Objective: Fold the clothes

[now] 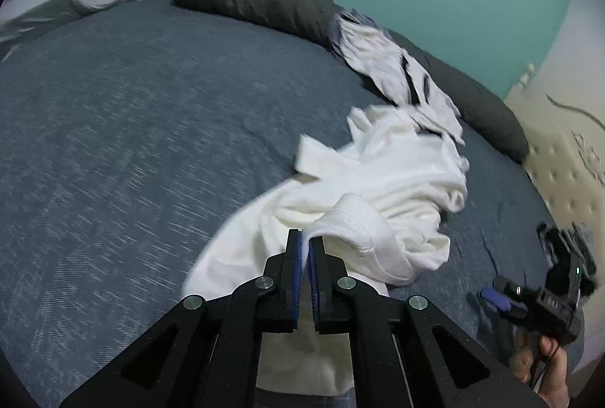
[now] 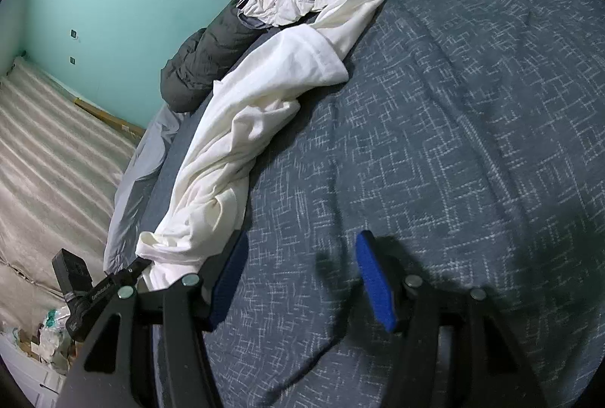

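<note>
On the blue bedspread (image 1: 113,113), white garment (image 1: 378,181) in left claw (image 1: 305,238).

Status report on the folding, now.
Left gripper jaws shut on white garment edge. Right gripper jaws open, empty, over blue bedspread. Garment crumpled, unfolded. Nothing in the way.

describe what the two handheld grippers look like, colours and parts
Both are matte black plastic with speckled linkage arms, triangular cut-outs and round silver pivot pins. The left gripper and right gripper each have two flat fingers faced with blue pads. Seen from the left wrist, the right one carries a boxy black body with a small green light, and a thin black cable hangs below it.
</note>
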The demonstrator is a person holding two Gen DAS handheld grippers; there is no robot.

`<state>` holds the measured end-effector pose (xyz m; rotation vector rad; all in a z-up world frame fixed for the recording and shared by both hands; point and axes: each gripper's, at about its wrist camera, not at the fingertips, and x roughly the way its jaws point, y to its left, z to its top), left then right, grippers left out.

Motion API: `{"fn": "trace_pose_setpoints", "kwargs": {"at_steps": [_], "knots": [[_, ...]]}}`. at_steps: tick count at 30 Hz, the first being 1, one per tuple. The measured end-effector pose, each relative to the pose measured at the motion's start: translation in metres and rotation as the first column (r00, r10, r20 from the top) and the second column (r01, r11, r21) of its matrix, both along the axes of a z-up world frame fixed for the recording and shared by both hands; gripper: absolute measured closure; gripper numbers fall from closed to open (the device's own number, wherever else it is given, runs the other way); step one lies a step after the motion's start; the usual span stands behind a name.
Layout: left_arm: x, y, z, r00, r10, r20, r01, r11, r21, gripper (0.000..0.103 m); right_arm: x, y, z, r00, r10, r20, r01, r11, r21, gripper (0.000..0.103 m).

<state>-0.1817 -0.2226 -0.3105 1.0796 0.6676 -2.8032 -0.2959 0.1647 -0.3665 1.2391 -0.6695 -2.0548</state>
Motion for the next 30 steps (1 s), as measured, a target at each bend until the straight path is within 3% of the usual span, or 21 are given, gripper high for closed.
{"fn": "trace_pose_setpoints", "kwargs": {"at_steps": [11,23,24,27,29,30], "knots": [[0.004,-0.013,-0.011,1.0,-0.005,0.019,0.004,0.999,0.044,0.099,0.009,-0.041,0.009,0.993,0.111,-0.05,-0.106,0.99,0.087,0.043],[0.008,-0.015,-0.008,0.999,-0.037,0.001,0.037,0.998,0.042,0.099,-0.028,-0.116,0.015,0.985,0.17,-0.039,-0.161,0.972,0.171,0.04],[0.008,-0.014,-0.008,0.999,-0.041,0.001,0.041,0.998,0.038,0.099,-0.03,-0.12,0.014,0.985,0.169,-0.035,-0.16,0.971,0.179,0.042],[0.009,-0.012,-0.008,0.999,-0.05,0.003,0.05,0.998,0.028,0.099,-0.034,-0.126,0.01,0.983,0.178,-0.046,-0.166,0.969,0.183,0.062],[0.01,-0.011,-0.008,0.998,-0.055,0.004,0.055,0.998,0.023,0.099,-0.037,-0.127,0.005,0.984,0.172,-0.039,-0.162,0.969,0.189,0.076],[0.01,-0.01,-0.008,0.998,-0.058,0.004,0.058,0.998,0.018,0.099,-0.037,-0.127,0.003,0.985,0.172,-0.033,-0.163,0.968,0.19,0.091]]}}
